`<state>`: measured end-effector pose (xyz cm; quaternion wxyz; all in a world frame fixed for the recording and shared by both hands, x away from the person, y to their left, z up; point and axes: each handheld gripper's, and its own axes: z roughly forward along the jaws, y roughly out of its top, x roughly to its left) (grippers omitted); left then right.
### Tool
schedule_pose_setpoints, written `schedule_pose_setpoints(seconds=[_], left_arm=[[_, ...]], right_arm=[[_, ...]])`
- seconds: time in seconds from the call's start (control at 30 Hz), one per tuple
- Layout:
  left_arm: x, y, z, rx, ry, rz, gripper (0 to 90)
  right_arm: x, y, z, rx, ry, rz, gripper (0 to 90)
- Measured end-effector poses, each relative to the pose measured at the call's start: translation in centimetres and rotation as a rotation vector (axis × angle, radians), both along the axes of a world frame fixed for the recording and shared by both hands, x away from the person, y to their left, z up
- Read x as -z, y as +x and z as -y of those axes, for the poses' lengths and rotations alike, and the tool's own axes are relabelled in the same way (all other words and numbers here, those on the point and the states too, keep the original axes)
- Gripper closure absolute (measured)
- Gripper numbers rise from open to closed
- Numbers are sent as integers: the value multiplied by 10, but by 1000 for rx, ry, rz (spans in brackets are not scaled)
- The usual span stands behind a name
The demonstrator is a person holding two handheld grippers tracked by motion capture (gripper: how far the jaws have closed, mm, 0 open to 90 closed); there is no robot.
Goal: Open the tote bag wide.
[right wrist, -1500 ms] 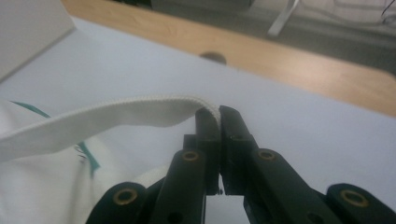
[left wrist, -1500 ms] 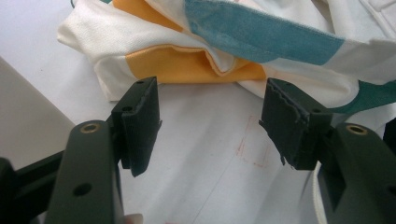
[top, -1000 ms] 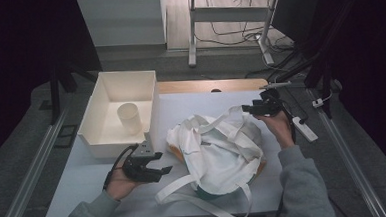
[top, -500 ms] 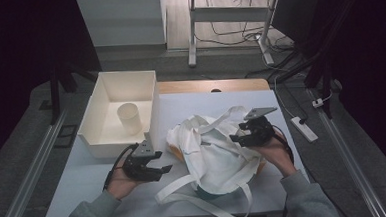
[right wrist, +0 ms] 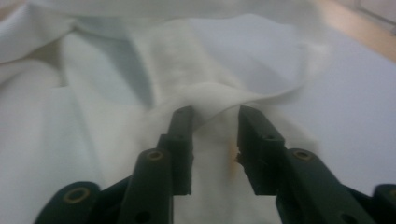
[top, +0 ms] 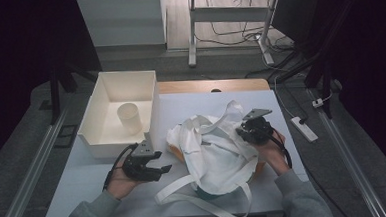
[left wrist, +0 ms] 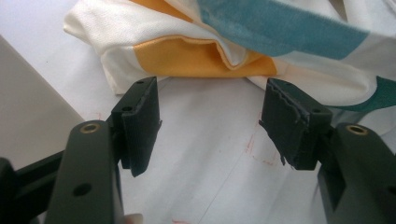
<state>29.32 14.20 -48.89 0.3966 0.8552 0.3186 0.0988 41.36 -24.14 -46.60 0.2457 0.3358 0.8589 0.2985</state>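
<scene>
Right gripper view: blurred white bag (right wrist: pixel 140 93) fold between closing tongs (right wrist: pixel 215 121).

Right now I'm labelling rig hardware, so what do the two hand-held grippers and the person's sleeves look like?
Each black two-jaw left gripper and right gripper carries a grey three-cornered plate on top and trails a black cable. The flat, blocky jaw arms have brass-ringed screw holes. The sleeves are grey sweatshirt fabric.

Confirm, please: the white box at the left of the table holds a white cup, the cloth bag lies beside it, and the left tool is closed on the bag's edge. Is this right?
Not entirely. The left tool is open with bare table between its jaws, short of the cloth bag; the left gripper view shows this. The white box holding the white cup and the bag beside it are right.
</scene>
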Motion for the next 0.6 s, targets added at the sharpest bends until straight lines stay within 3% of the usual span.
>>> schedule_pose_setpoints(seconds=[0.03,0.1,0.27,0.4,0.6], left_arm=[[0,0,0,0,0,-1,376],[1,1,0,-1,2,-3,376],[1,1,0,-2,3,-4,376],[1,1,0,-1,3,-2,376],[0,0,-1,-4,-8,4,376]], right_arm=[[0,3,3,12,2,4,696],[2,10,8,16,47,-36,705],[10,17,11,19,70,-80,705],[4,13,14,24,91,-61,621],[-19,-17,24,-30,170,-11,538]])
